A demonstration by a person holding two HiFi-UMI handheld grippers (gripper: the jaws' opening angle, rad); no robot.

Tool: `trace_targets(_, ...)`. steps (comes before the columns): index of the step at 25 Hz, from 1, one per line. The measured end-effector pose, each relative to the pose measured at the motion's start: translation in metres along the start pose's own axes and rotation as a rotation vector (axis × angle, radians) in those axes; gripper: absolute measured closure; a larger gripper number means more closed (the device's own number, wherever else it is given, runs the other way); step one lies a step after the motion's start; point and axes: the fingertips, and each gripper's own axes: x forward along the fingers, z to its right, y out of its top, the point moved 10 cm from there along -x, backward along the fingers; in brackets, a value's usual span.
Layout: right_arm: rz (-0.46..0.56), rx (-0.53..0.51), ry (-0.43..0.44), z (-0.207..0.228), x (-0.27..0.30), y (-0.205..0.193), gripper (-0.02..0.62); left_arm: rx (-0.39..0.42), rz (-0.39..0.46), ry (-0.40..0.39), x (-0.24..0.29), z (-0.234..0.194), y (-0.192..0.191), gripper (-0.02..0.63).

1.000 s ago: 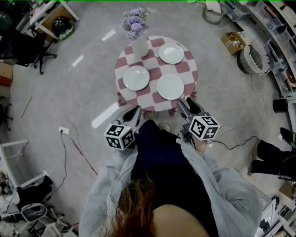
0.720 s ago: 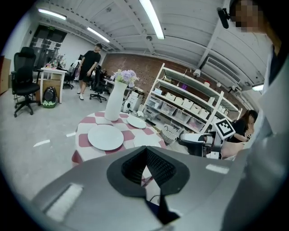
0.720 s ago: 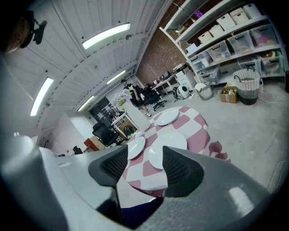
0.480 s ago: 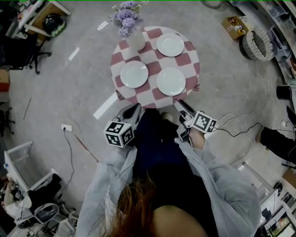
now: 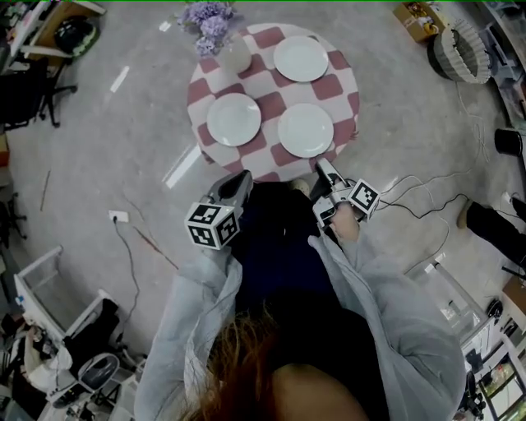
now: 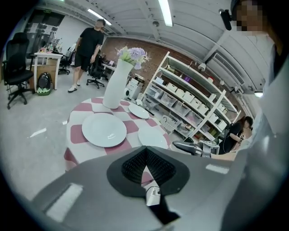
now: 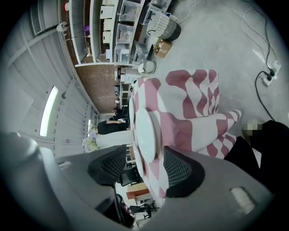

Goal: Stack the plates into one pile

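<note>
1. R gripper (image 7: 144, 152): jaws apart, just widened a touch. Nothing is pressed btwn the pads. The near plate (image 7: 147, 131) shows edge-on, lined up w/ the gap but past the tips, so not gripped.
2. L gripper (image 6: 145, 152): jaws together at the tips, nothing btwn them. It points across the table (image 6: 76, 134) from near its front edge.
3. Changed, R: vs a sec ago it has rolled onto its side and dropped. Its marker cube (image 5: 362, 197) looks smaller in the head view. The tips now sit just beside the table's front edge, close to the near plate's rim.
4. Changed, L: lowered a bit, otherwise much the same pose. It's apart from the left plate (image 5: 233, 119).
5. Plates: all 3 lie flat and apart on the round checked cloth. Near plate is front-right, left plate front-left, far plate (image 5: 301, 58) at the back. None has shifted relative to the others. The vase (image 5: 237, 57) w/ purple flowers (image 5: 205, 15) stands back-left, touching none of them.
6. Meaning for the task: nothing is stacked yet, and this reads as the approach. The roll prob. sets one jaw over and one under a rim, so the first pick looks like the near plate.
7. Watch: the lower jaw must slip under the rim w/o snagging the cloth. The plate looks smooth and thin-edged, so a shallow bite may slip.
</note>
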Motion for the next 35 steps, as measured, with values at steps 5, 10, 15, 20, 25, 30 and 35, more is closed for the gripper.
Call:
trace_targets(5, 0.029, -0.007, -0.011, -0.004, 0.005, -0.001, 0.347, -0.008, -0.014, -0.007, 0.003, -0.008, 0.001, 0.591)
trace_targets(10, 0.068, -0.001, -0.044, -0.010, 0.016, 0.000, 0.353, -0.010, -0.003, -0.025, 0.008, -0.014, 0.006, 0.591)
trace_targets(15, 0.082, -0.039, -0.109, -0.021, 0.036, -0.002, 0.359, -0.023, 0.009, -0.033, 0.008, -0.020, 0.009, 0.591)
trace_targets(20, 0.091, -0.040, -0.192, -0.018, 0.040, -0.001, 0.472, -0.032, 0.012, -0.031, 0.006, -0.021, 0.009, 0.591)
trace_targets(25, 0.106, 0.002, -0.201, -0.011, 0.036, -0.001, 0.566, -0.033, 0.009, -0.028, 0.005, -0.025, 0.009, 0.591)
trace_targets(30, 0.103, 0.035, -0.176, -0.008, 0.036, 0.002, 0.566, -0.020, 0.012, -0.034, 0.007, -0.023, 0.012, 0.591)
trace_targets(35, 0.099, 0.008, -0.139, -0.014, 0.034, 0.001, 0.575, -0.008, 0.022, -0.042, 0.007, -0.020, 0.015, 0.591)
